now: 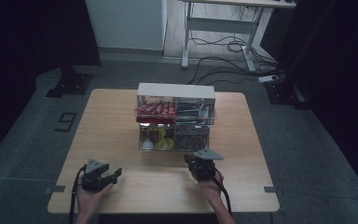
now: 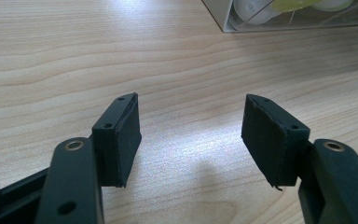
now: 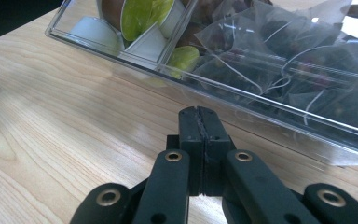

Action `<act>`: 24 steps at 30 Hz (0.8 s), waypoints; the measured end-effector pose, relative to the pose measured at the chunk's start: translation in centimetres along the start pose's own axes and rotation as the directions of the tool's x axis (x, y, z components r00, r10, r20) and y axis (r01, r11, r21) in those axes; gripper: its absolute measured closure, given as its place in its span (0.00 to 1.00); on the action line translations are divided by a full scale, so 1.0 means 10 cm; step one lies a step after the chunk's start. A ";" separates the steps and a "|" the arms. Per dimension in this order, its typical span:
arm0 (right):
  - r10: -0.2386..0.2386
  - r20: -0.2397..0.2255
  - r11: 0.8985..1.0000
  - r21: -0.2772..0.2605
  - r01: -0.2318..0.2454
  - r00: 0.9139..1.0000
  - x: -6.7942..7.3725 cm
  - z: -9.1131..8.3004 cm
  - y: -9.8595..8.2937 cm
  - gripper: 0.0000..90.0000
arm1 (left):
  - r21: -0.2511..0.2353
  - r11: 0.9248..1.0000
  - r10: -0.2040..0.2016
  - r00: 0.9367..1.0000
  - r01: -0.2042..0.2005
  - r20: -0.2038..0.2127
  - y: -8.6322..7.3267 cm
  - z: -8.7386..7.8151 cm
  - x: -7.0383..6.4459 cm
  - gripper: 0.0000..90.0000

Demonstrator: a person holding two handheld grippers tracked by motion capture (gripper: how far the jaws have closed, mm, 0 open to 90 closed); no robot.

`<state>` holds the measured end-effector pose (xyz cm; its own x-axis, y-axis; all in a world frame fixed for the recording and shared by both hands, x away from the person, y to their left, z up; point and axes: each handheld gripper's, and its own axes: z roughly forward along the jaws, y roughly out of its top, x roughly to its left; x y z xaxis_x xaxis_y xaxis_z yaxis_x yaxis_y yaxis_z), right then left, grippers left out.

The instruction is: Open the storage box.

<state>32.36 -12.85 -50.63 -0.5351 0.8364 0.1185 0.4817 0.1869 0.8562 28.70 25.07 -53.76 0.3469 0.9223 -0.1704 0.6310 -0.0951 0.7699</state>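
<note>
High view: a clear organizer (image 1: 175, 119) stands mid-table (image 1: 116, 126), two tiers under a white lid, each tier split in two. Red sachets fill the upper left bin, dark packets the upper right; capsules and tea bags sit below. The right gripper (image 1: 196, 162) is just in front of the lower right drawer, apparently not yet touching it. The left gripper (image 1: 114, 174) rests near the table's front left, well apart from the organizer.

Left gripper view: the left gripper (image 2: 190, 135) is released, jaws spread wide over bare wood with nothing between them. A corner of the organizer (image 2: 223, 21) shows at the top, white and yellow capsules behind its wall.

Right gripper view: the right gripper (image 3: 199, 133) is clenched on nothing, pads pressed flat together, aimed at the drawer (image 3: 242, 109) front just ahead. Through the clear wall I see green-lidded and white capsules (image 3: 140, 18) on one side of a divider and mesh tea bags (image 3: 307, 65) with strings on the other.

The drawer looks like hard, thin, glossy plastic: stiff, light, probably slippery, and liable to crack if squeezed hard. I judge the front lip the best hold; the whole organizer may slide when pulled, so the idle gripper could steady it.
</note>
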 end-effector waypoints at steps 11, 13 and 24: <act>0.019 -0.008 1.000 0.016 -0.019 1.000 -0.03 0.13 0.00 0.99 | 0.004 1.000 0.003 1.000 -0.003 0.001 0.00 0.01 0.00 0.42; 0.016 -0.008 1.000 0.016 -0.016 1.000 -0.04 0.14 0.01 0.99 | 0.006 1.000 0.003 1.000 -0.003 0.000 0.00 0.01 0.00 0.42; 0.016 -0.002 1.000 0.015 -0.016 1.000 -0.05 0.14 0.03 0.99 | 0.009 1.000 0.003 1.000 -0.003 0.006 0.00 0.01 0.00 0.42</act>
<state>33.77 -12.49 -51.16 -0.5287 0.8383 0.1332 0.5006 0.1813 0.8465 28.76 25.02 -53.86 0.3528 0.9198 -0.1718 0.6361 -0.1011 0.7649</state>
